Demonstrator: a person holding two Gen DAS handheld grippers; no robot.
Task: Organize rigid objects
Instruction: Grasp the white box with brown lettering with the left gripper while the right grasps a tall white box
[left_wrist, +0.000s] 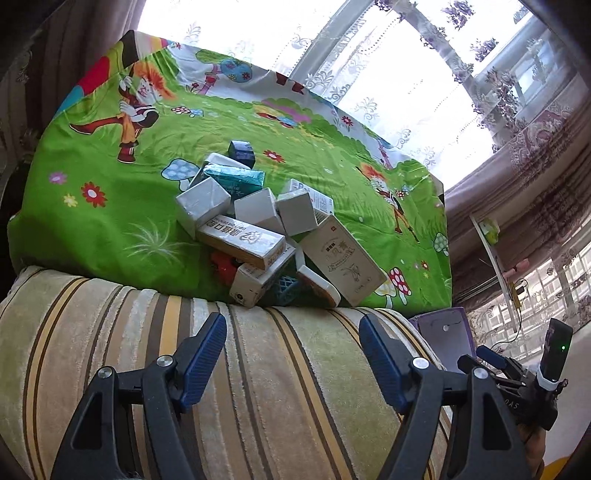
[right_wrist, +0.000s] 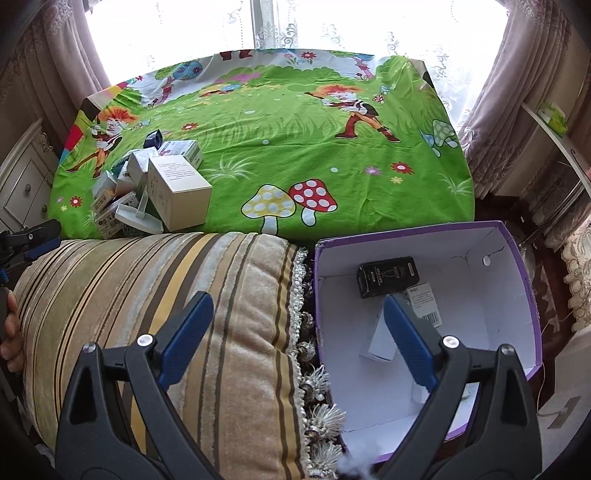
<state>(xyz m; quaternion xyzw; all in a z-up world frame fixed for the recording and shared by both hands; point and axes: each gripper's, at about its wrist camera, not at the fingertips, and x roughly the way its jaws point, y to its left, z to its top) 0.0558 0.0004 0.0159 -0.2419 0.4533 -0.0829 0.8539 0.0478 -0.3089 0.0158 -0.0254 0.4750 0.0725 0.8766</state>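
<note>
Many small cardboard boxes (left_wrist: 258, 221) lie heaped on the green cartoon sheet (left_wrist: 110, 221) of a bed, right at its near edge, just behind a striped cushion (left_wrist: 258, 387). They look light, stiff and thin-walled, so I judge that a firm squeeze could dent a panel. Several seem wrapped in glossy film and may slip. The long beige box (left_wrist: 242, 242) lying across the top of the heap looks the easiest to take, gripped across its two narrow long faces near the middle. Pulling a lower one first could topple the rest.

In the right wrist view a purple-rimmed carton (right_wrist: 517, 295) stands beside the cushion, well apart from the heap. It already holds a black box (right_wrist: 388, 275) and a few pale ones, so it is probably the destination.

Neither tool holds anything. The left hand-held gripper (left_wrist: 293, 363) hangs over the cushion short of the heap, its blue pads (left_wrist: 203, 362) spread wide and touching nothing. The right hand-held gripper (right_wrist: 295, 339) is equally wide apart, one finger above the cushion and the other above the carton's interior.
</note>
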